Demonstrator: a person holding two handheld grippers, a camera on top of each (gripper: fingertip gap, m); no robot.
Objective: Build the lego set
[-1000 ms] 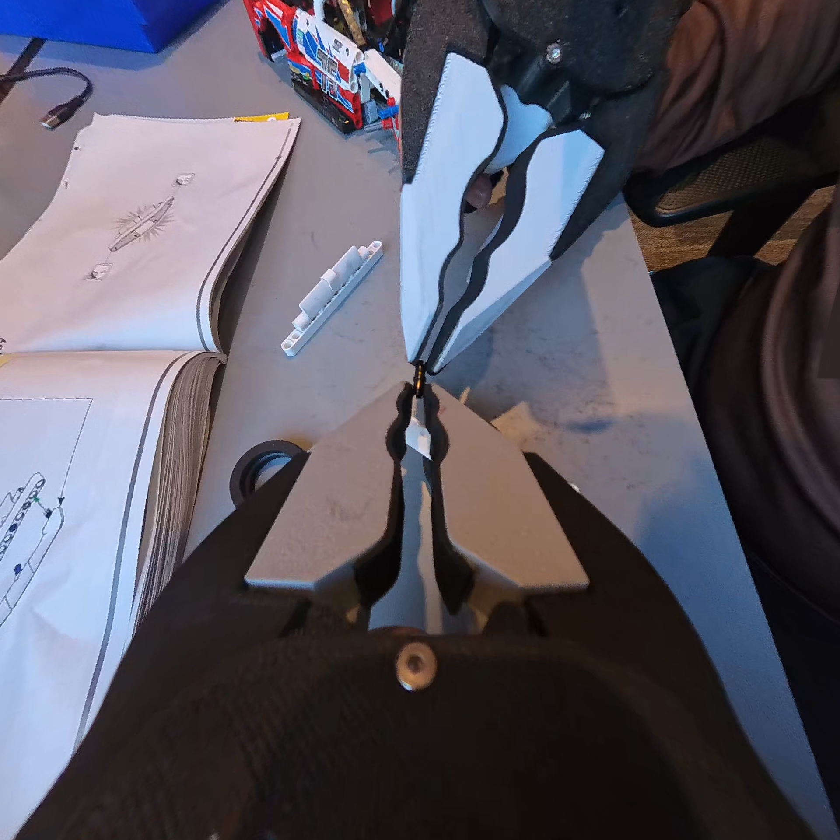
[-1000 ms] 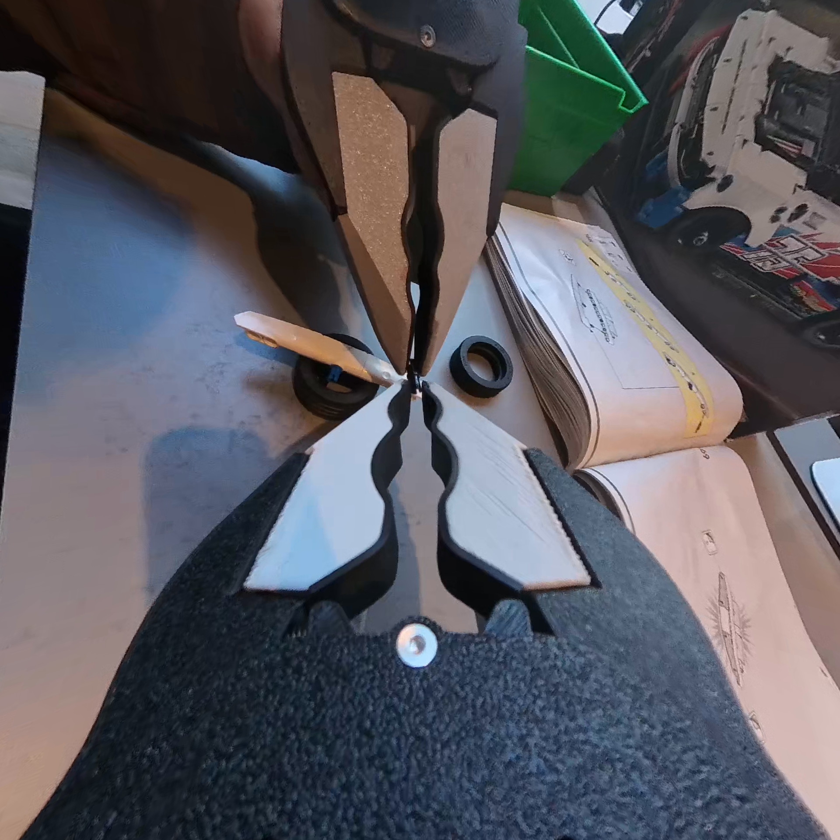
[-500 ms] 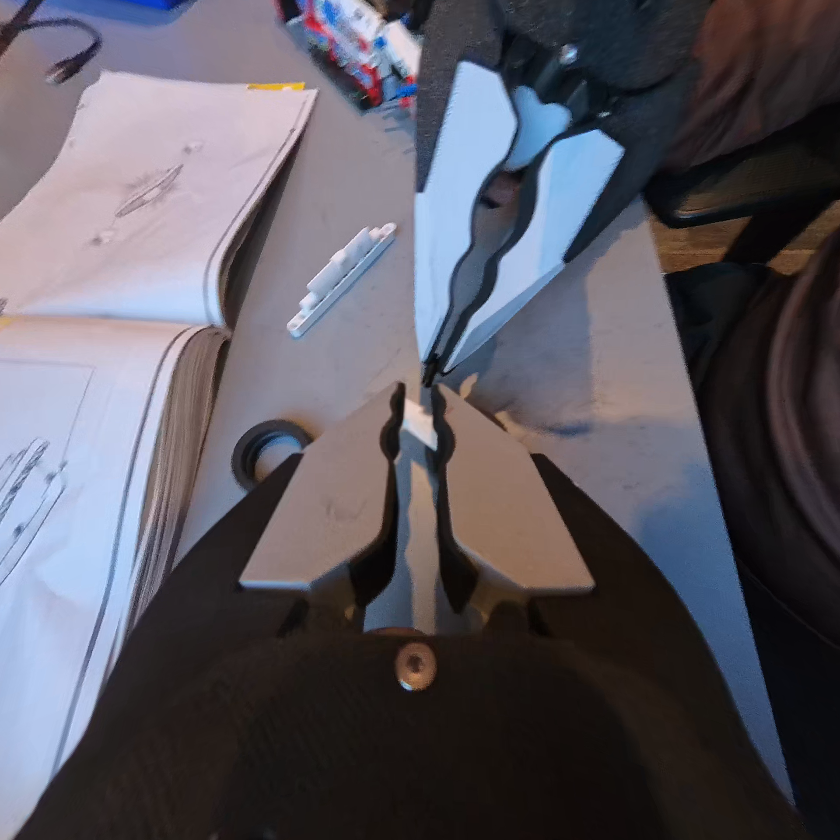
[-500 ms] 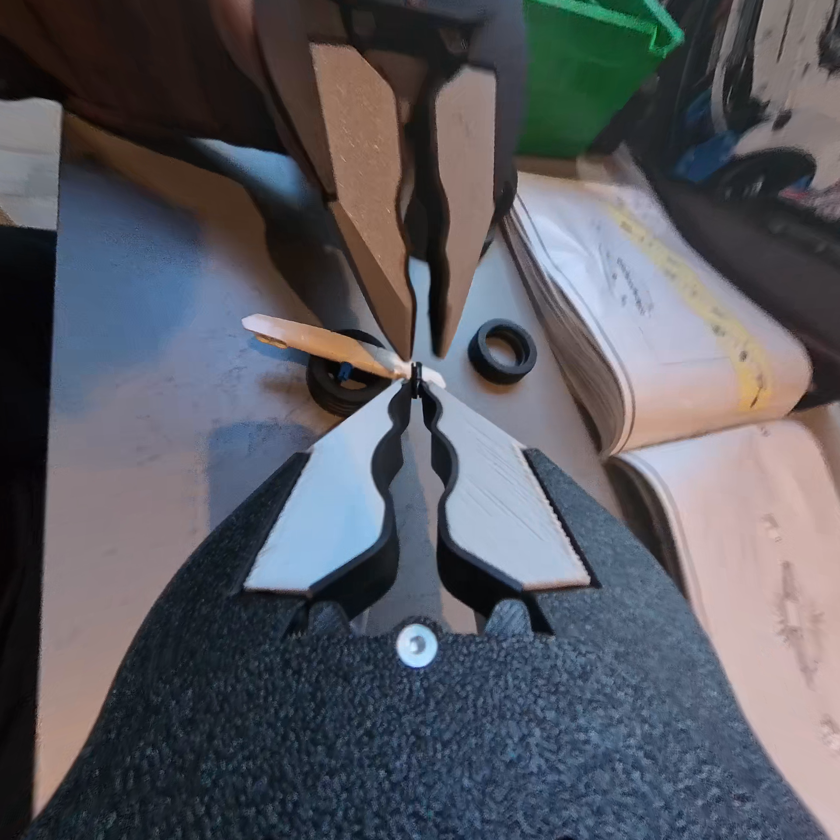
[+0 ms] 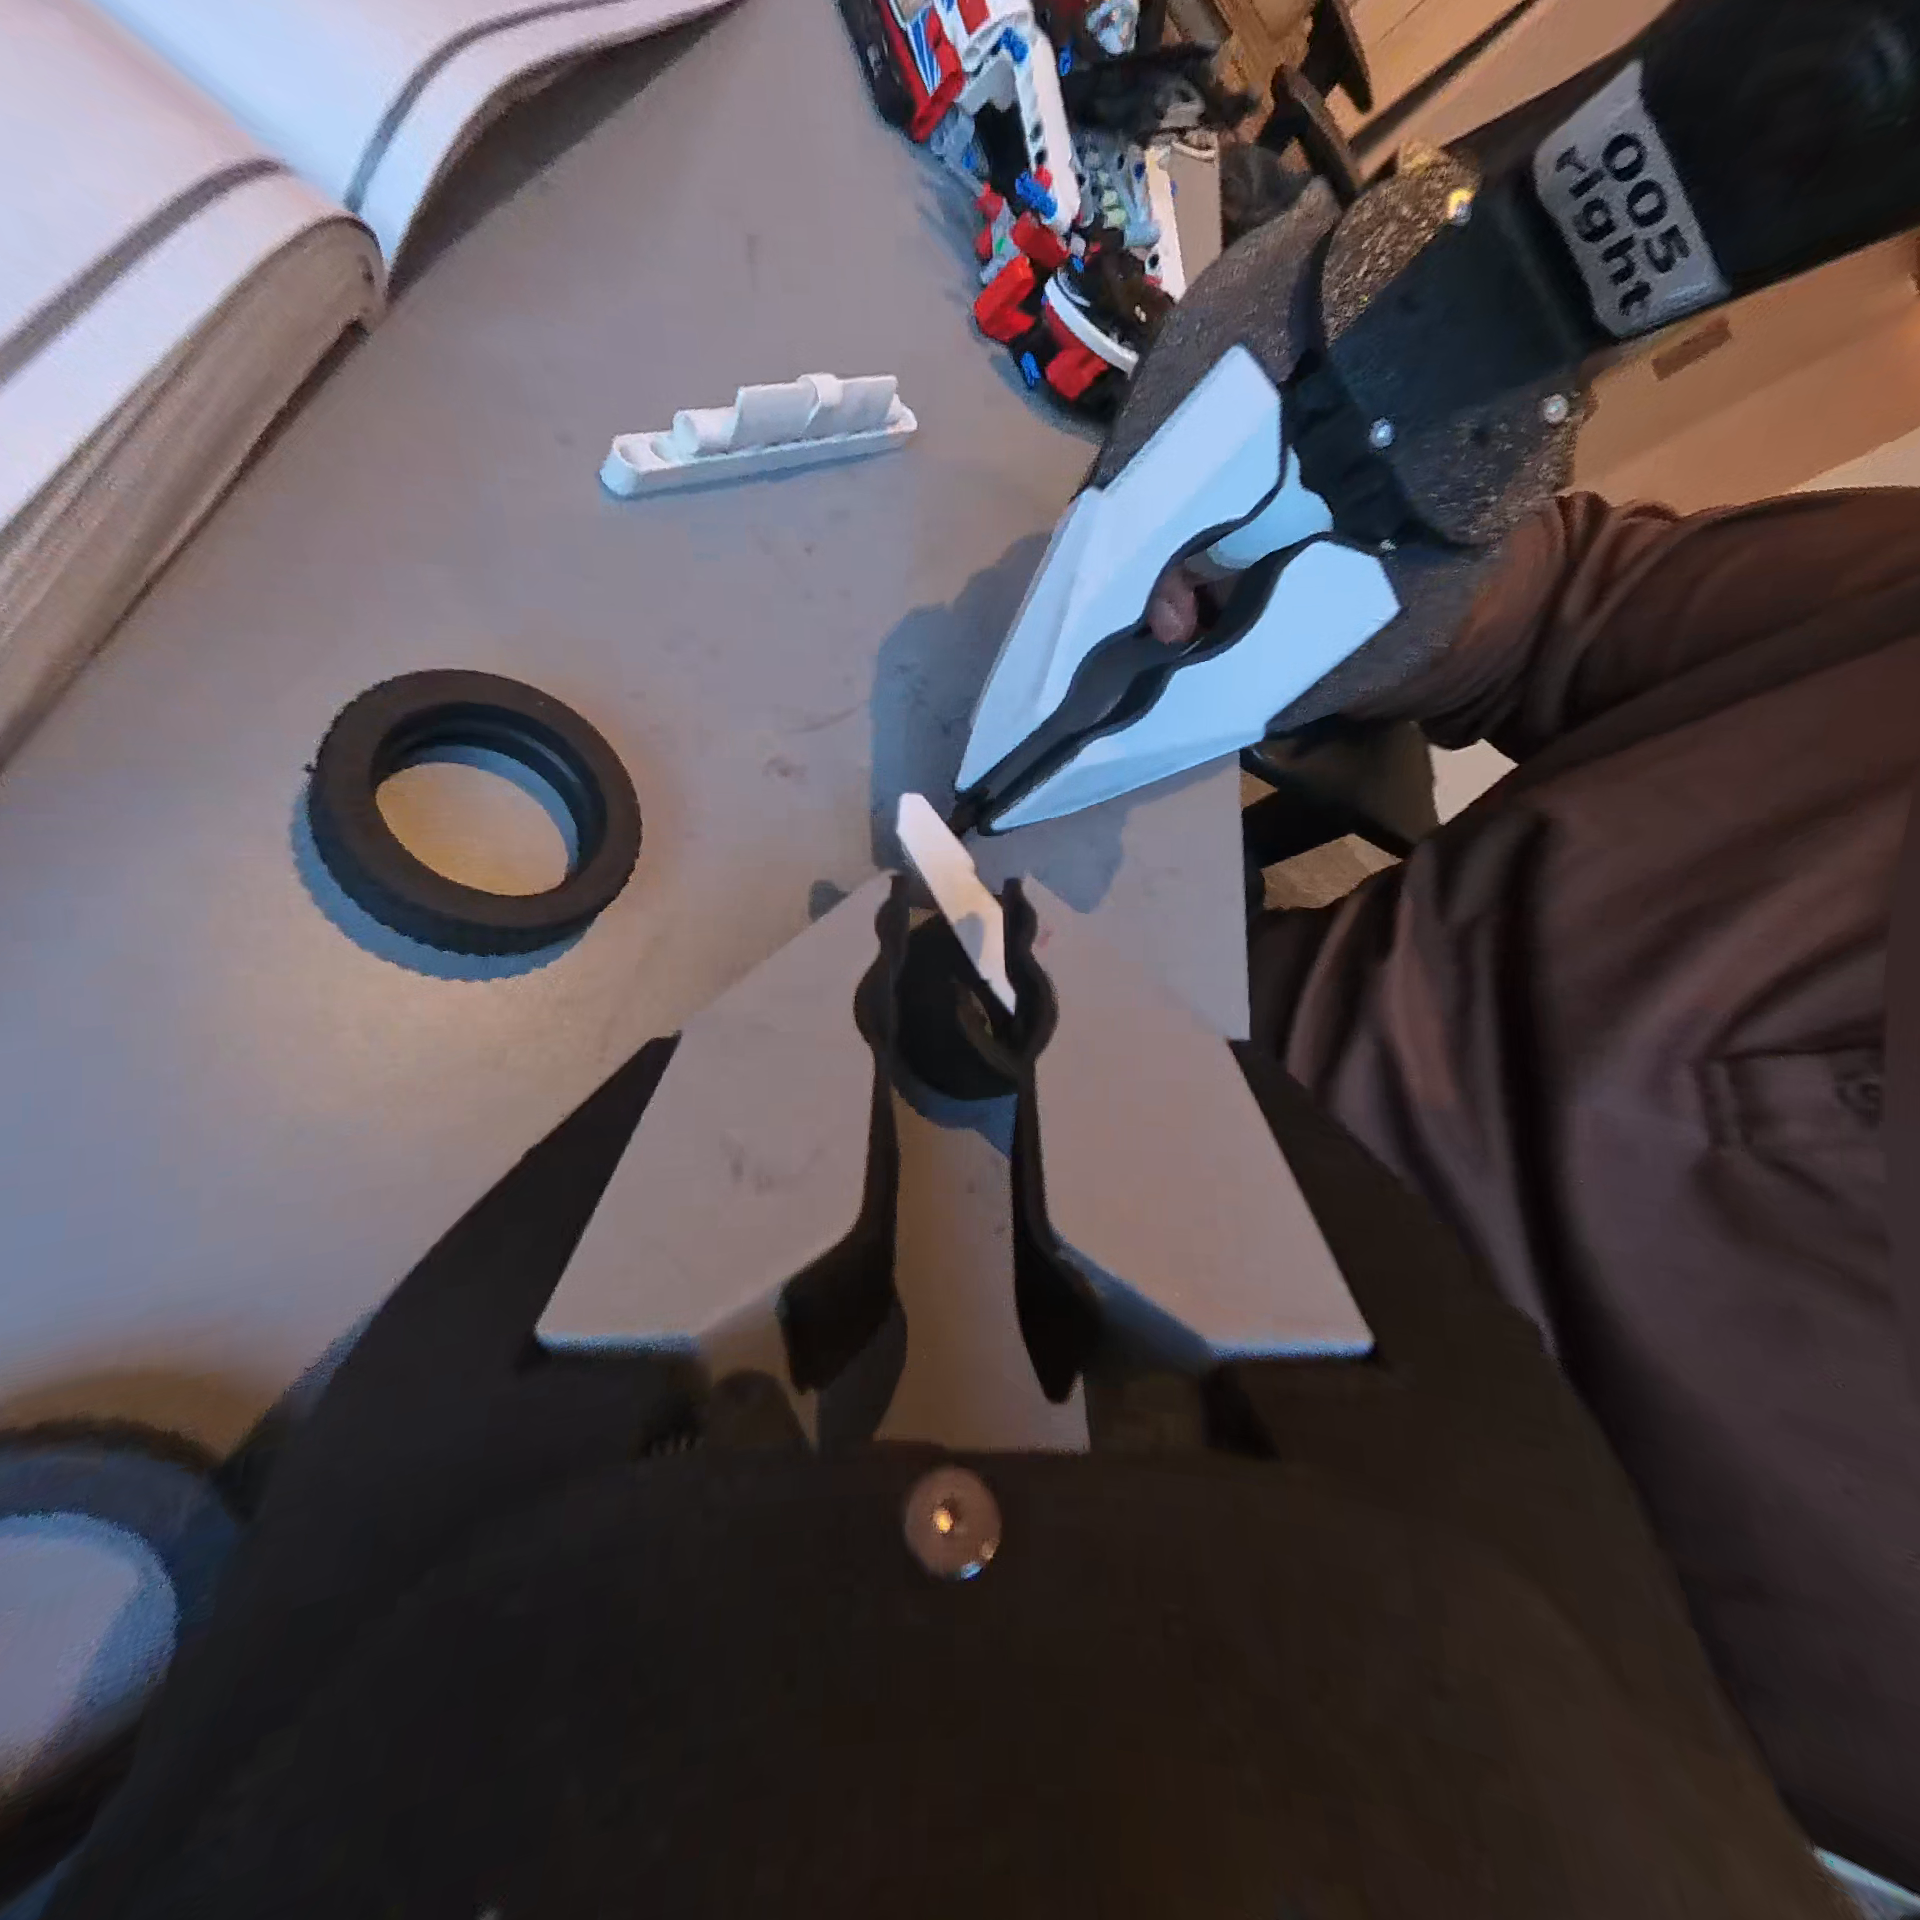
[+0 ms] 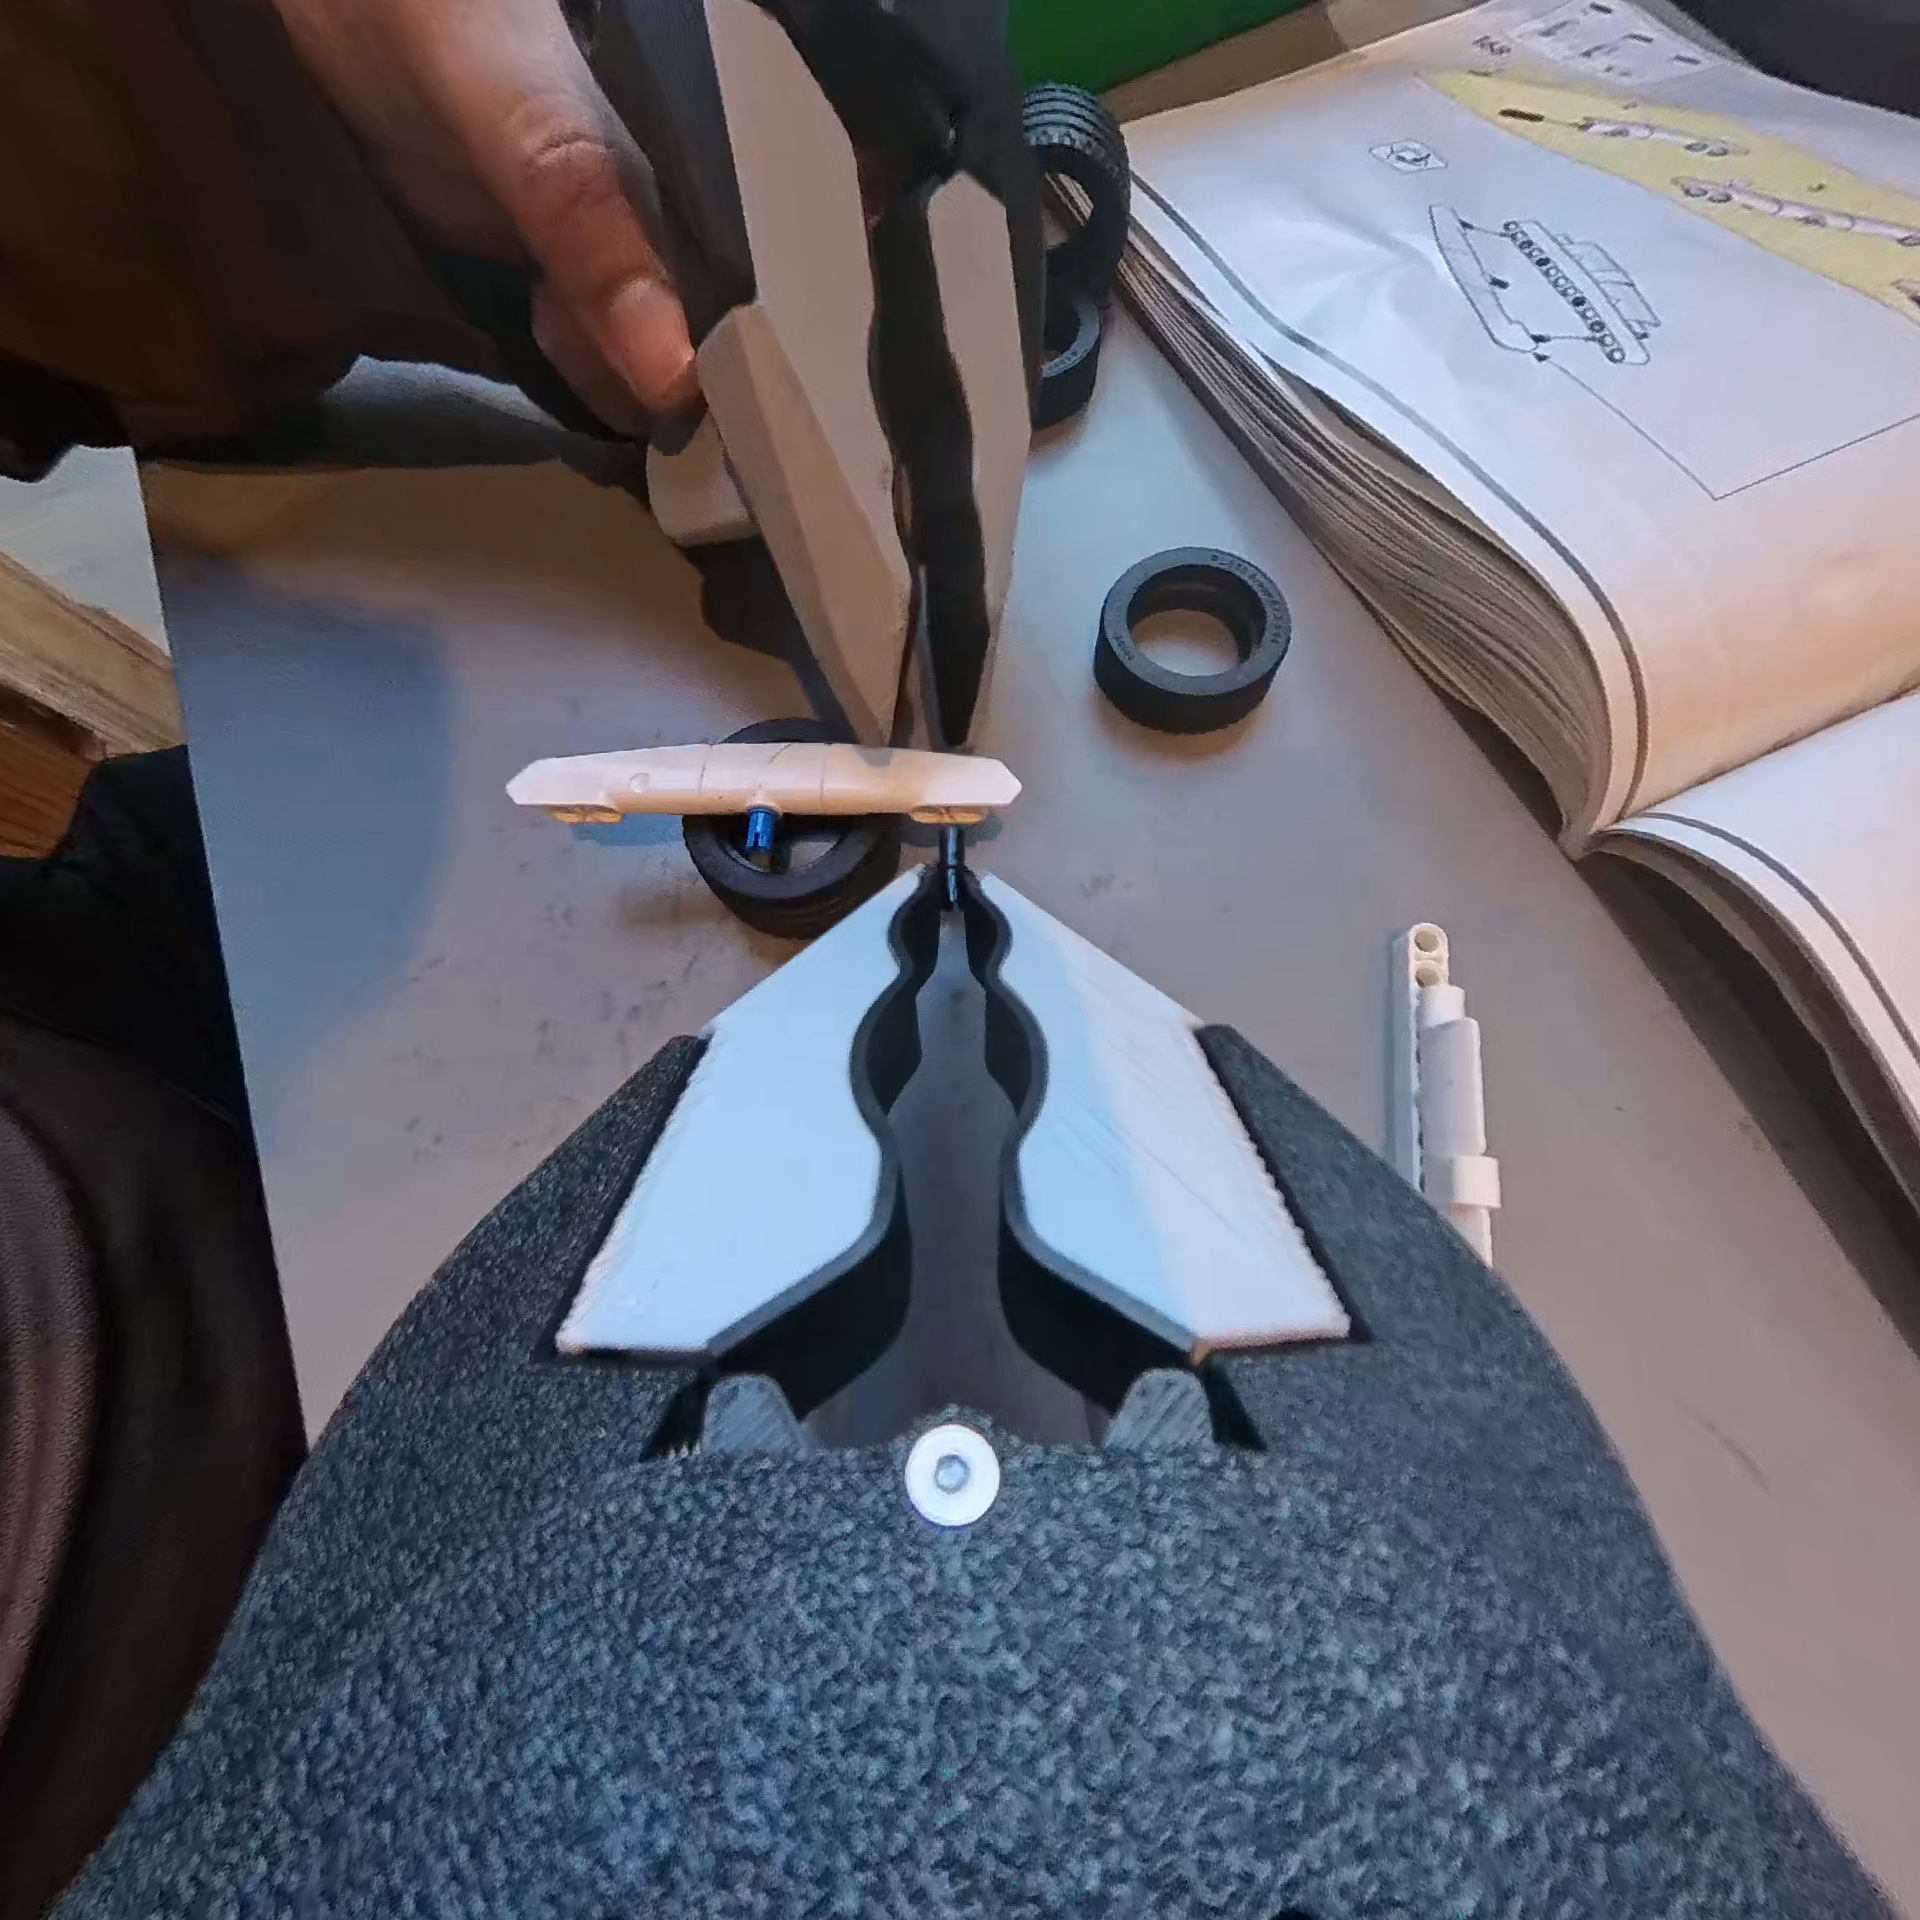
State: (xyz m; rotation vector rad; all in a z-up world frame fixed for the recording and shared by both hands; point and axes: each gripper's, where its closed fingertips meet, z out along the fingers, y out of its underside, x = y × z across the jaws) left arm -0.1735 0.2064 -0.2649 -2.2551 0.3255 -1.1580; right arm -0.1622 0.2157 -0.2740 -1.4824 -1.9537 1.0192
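Observation:
My left gripper (image 5: 956,885) is shut on the end of a long white curved piece (image 5: 958,914). In the right wrist view it comes down from above (image 6: 930,740) and holds that piece (image 6: 758,784) level, just above the grey table. My right gripper (image 6: 948,891) is shut on a small black pin (image 6: 948,864). The pin's far end meets the underside of the white piece at its right end. In the left wrist view the right gripper (image 5: 971,821) comes in from the upper right, its tips against the piece. A blue pin (image 6: 761,828) sticks out under the piece's middle.
A black tyre (image 6: 790,883) lies under the white piece, and another tyre (image 6: 1195,655) lies to the right. A white beam assembly (image 6: 1439,1081) lies near the open instruction book (image 6: 1558,416). More tyres (image 6: 1081,177) stand at the back. A red and white model (image 5: 1039,187) stands far off. Only a small space, under 4 cm, lies between the two pairs of fingers.
The white piece has turned from slanting end-on to lying crosswise before my right gripper. Both grippers have dropped nearer the table. The left jaws parted briefly and are shut again.

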